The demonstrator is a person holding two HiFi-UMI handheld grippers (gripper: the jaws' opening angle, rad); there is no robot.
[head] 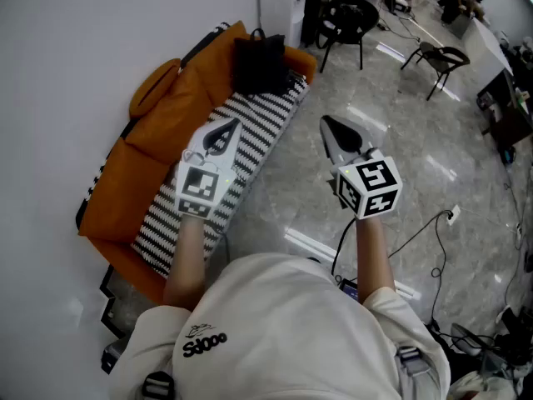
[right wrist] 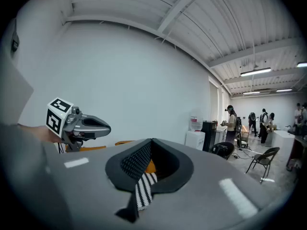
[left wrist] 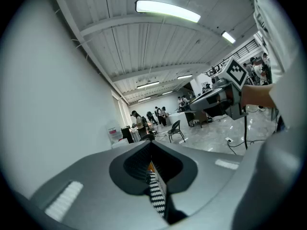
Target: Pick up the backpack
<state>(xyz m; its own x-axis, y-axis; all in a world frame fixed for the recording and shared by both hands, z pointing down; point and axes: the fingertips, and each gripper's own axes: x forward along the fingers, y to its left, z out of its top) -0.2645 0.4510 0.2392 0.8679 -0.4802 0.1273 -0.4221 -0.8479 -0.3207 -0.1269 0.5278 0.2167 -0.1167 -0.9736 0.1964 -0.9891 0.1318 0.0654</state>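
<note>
Both your claws are pinched shut, nothing in them. Your left gripper (head: 223,132) hangs over the striped cushion (head: 265,127), and your right gripper (head: 330,127) is at its 3 o'clock, over the floor (head: 400,140). The backpack (head: 260,63) sits at the far end of the sofa (head: 154,132), 1 o'clock from the left gripper, untouched.

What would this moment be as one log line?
left gripper: jaws shut, empty | right gripper: jaws shut, empty | backpack: on orange sofa, untouched
</note>
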